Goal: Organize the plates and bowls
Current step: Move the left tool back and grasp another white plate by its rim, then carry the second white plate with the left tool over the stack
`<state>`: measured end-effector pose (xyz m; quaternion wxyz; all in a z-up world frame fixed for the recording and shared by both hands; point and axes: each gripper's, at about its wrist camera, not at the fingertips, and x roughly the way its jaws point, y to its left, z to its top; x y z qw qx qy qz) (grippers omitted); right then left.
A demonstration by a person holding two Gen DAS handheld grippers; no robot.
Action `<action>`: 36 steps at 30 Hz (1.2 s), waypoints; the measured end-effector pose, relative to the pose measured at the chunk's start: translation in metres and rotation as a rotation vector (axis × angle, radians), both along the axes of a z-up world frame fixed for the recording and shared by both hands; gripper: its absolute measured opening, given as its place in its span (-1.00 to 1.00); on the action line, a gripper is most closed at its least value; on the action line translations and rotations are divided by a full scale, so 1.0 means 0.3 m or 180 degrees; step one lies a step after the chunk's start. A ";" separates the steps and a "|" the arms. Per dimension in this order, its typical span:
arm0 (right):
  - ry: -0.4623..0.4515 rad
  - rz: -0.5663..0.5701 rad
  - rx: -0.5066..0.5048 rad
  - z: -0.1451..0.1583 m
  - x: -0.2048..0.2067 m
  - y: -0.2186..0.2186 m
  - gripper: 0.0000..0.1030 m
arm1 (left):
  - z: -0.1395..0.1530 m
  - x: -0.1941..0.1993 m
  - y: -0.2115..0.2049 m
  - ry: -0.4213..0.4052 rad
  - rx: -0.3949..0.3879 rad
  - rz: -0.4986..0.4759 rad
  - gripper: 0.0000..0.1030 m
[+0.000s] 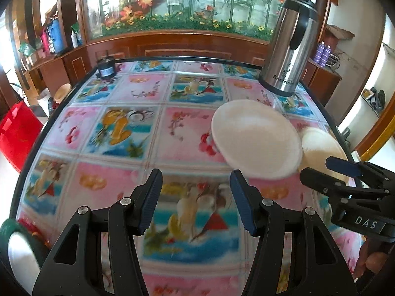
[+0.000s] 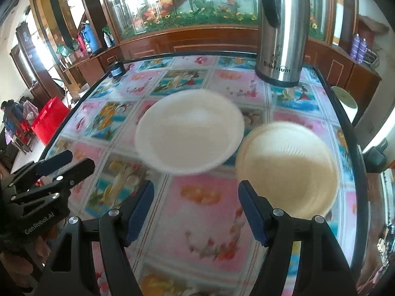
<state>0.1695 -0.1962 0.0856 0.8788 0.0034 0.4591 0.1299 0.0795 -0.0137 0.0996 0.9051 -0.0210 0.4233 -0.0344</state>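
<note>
A white plate (image 2: 190, 130) lies on the patterned table (image 2: 205, 222), blurred by motion. Right beside it sits a cream ridged bowl (image 2: 288, 167). My right gripper (image 2: 196, 212) is open and empty, hovering just short of both dishes, and its right finger overlaps the bowl's near rim in the view. In the left wrist view, the white plate (image 1: 256, 138) and the cream bowl (image 1: 321, 148) lie ahead to the right. My left gripper (image 1: 196, 202) is open over bare tablecloth, left of the plate. Each gripper shows in the other's view: the right gripper (image 1: 318, 169) and the left gripper (image 2: 76, 161).
A tall steel thermos jug (image 2: 281, 29) stands at the table's far right, behind the dishes. A small dark jar (image 2: 116, 69) sits at the far left corner. A white dish with a green rim (image 1: 19, 251) shows at the near left edge. A wooden cabinet with an aquarium (image 1: 187, 7) lines the back.
</note>
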 end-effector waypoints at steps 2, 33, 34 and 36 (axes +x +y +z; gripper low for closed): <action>0.0017 0.0010 0.0037 0.006 0.049 -0.017 0.38 | -0.003 0.046 -0.013 0.0041 -0.0034 0.0008 0.11; 0.0368 0.0263 -0.0013 -0.102 0.296 -0.021 -0.73 | -0.158 0.251 -0.050 0.0536 -0.0187 0.0032 -0.74; 0.0363 0.0274 -0.0018 -0.101 0.283 -0.013 -0.73 | -0.149 0.238 -0.041 0.0522 -0.0179 0.0040 -0.74; 0.0360 0.0291 -0.0006 -0.097 0.261 0.003 -0.73 | -0.136 0.209 -0.022 0.0533 -0.0181 0.0050 -0.74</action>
